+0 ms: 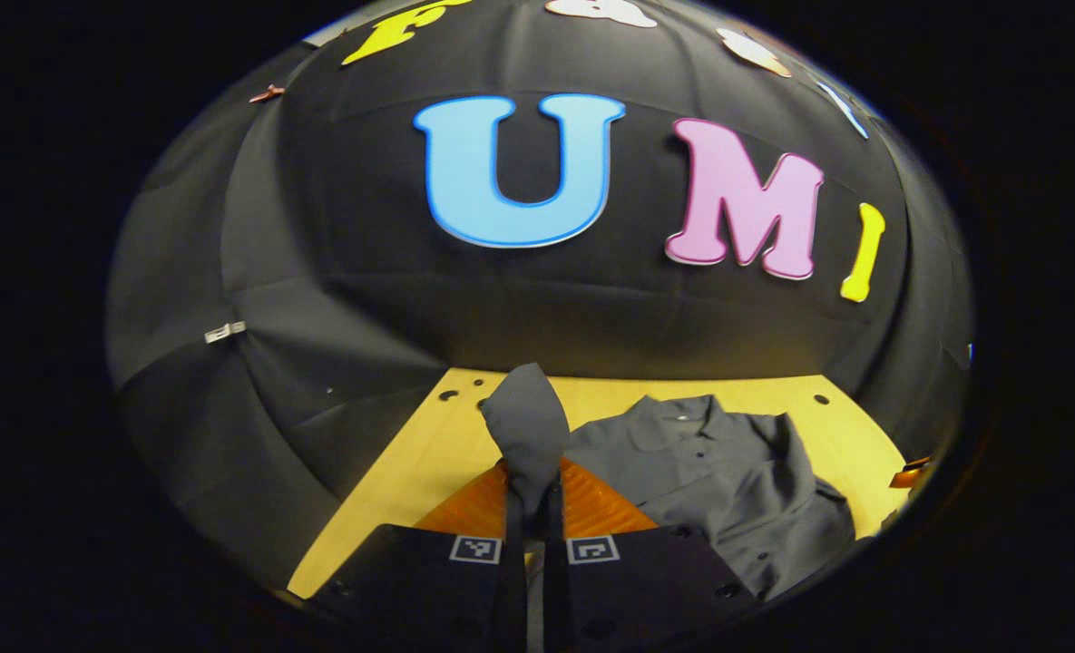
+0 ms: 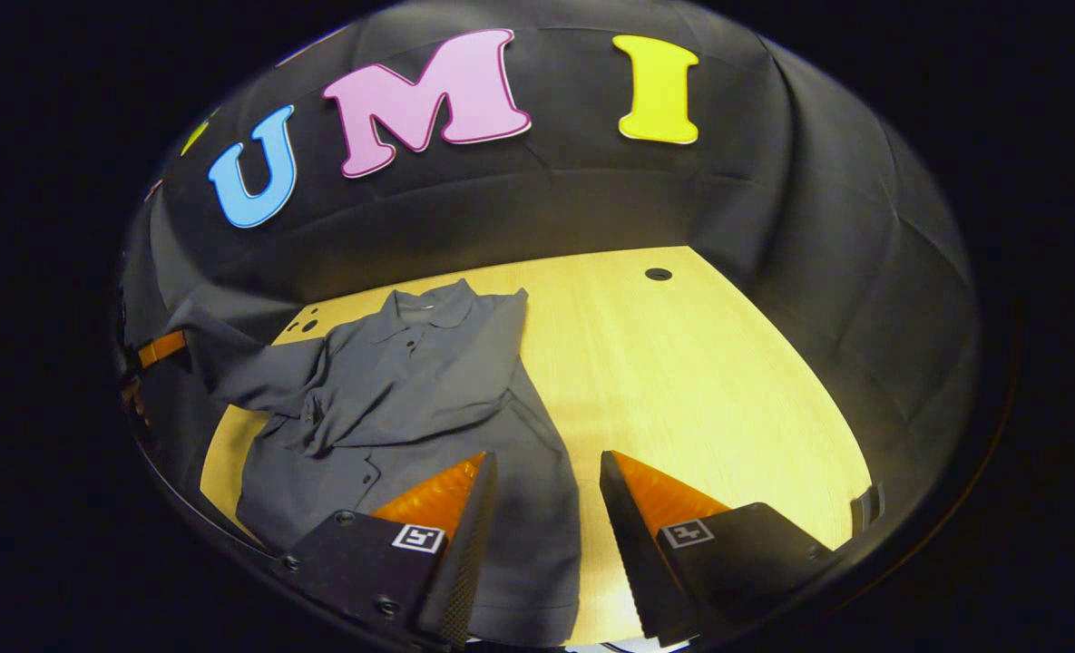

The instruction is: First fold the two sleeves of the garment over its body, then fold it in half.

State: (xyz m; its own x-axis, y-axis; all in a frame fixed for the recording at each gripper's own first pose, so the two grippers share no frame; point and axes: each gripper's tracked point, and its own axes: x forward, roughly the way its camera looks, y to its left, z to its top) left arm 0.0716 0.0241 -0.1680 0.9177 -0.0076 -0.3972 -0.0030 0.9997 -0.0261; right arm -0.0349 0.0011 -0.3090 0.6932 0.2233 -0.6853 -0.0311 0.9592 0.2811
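One sleeve point(image 1: 526, 426): clamped in my left gripper point(image 1: 533, 521), raised off the table point(image 2: 682, 363).
Right gripper point(image 2: 544, 508): released, idle above the shirt point(image 2: 410, 399).
Advice: lay it flat across the body.

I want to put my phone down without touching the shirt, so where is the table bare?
The light wooden table is bare between the grey collared shirt and the black cloth wall. It is crowded on the shirt's other side, where the left claw holds one sleeve lifted.
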